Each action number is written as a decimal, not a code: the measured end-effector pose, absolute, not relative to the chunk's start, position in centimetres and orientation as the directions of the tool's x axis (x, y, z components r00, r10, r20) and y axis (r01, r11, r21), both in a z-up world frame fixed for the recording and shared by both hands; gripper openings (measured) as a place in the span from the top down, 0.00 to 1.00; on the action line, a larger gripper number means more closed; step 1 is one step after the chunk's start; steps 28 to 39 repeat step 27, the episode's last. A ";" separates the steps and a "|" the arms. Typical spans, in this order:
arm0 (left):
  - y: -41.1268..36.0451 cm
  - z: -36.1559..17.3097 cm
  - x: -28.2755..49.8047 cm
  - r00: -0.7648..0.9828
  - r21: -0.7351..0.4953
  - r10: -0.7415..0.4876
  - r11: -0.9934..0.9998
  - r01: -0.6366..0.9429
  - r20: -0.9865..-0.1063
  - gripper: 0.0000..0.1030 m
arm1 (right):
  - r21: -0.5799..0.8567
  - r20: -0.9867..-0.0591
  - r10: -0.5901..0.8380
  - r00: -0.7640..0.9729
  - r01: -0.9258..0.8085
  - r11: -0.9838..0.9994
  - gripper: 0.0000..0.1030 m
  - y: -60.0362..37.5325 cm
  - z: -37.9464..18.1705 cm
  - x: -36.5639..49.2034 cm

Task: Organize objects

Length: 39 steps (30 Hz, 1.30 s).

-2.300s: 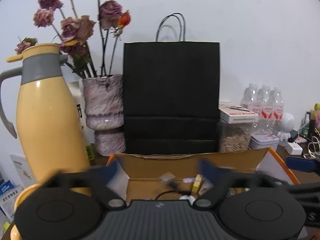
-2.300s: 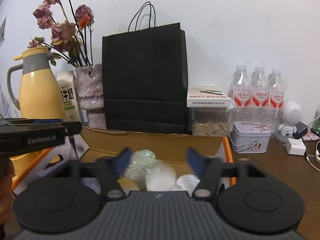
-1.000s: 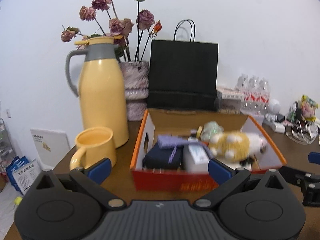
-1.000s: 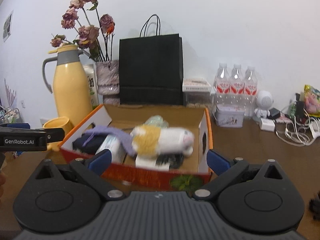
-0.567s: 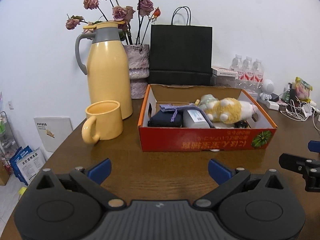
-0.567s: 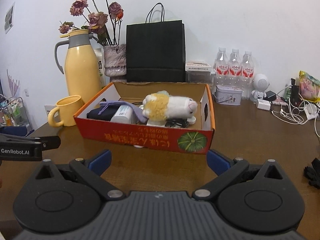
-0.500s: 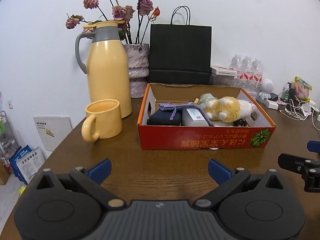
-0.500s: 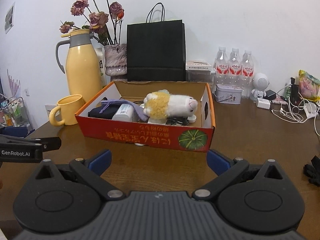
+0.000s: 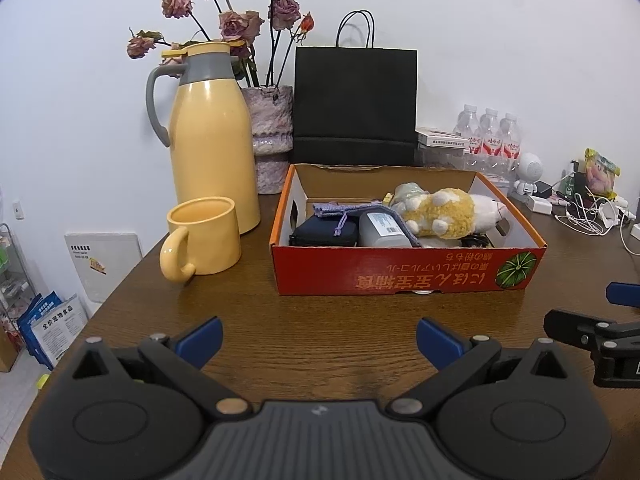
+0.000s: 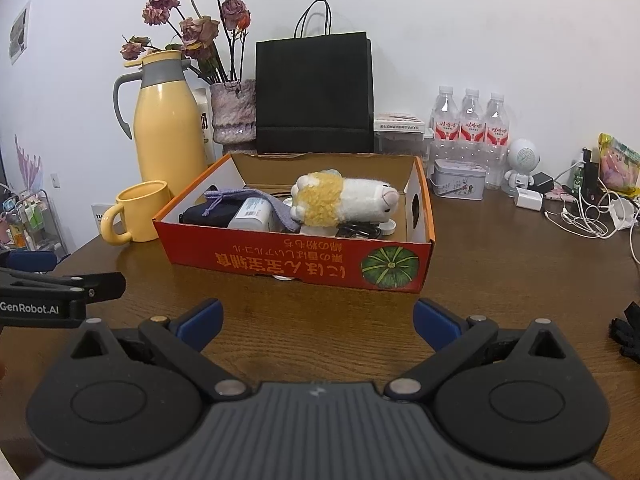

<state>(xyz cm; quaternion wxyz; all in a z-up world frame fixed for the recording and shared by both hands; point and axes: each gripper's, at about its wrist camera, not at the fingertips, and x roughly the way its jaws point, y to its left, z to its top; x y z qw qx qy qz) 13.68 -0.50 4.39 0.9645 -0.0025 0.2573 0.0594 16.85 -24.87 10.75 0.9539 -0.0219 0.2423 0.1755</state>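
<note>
A red cardboard box (image 9: pixel 404 272) (image 10: pixel 296 260) sits on the brown wooden table (image 9: pixel 320 328). In it lie a yellow-and-white plush toy (image 9: pixel 444 210) (image 10: pixel 344 198), a dark pouch (image 9: pixel 324 234), a purple drawstring bag (image 9: pixel 340 209) and a white bottle (image 9: pixel 382 229). My left gripper (image 9: pixel 319 339) is open and empty, above the table in front of the box. My right gripper (image 10: pixel 318 322) is open and empty, also in front of the box, to the right of the left one.
A yellow mug (image 9: pixel 202 238) and a yellow thermos (image 9: pixel 212 140) stand left of the box. A vase of dried roses (image 9: pixel 268 140), a black paper bag (image 9: pixel 354 104) and water bottles (image 10: pixel 472 128) stand behind it. Cables (image 10: pixel 588 216) lie at the right.
Both grippers have pulled back from over the box to the table in front of it. In the last half second they barely moved. Both stay open and empty.
</note>
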 end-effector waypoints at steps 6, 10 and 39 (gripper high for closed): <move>-0.6 4.3 13.7 0.860 0.028 0.114 0.993 -0.116 -0.498 0.00 | 0.043 -0.472 0.322 0.820 -0.344 0.938 0.00 -24.8 10.7 17.0; -0.5 4.3 13.7 0.860 0.027 0.113 0.993 -0.115 -0.498 0.00 | 0.043 -0.474 0.322 0.820 -0.343 0.938 0.00 -24.8 10.6 17.0; -0.5 4.0 13.8 0.851 0.019 0.110 0.993 -0.117 -0.513 0.00 | 0.042 -0.481 0.318 0.817 -0.340 0.939 0.00 -24.7 10.2 17.1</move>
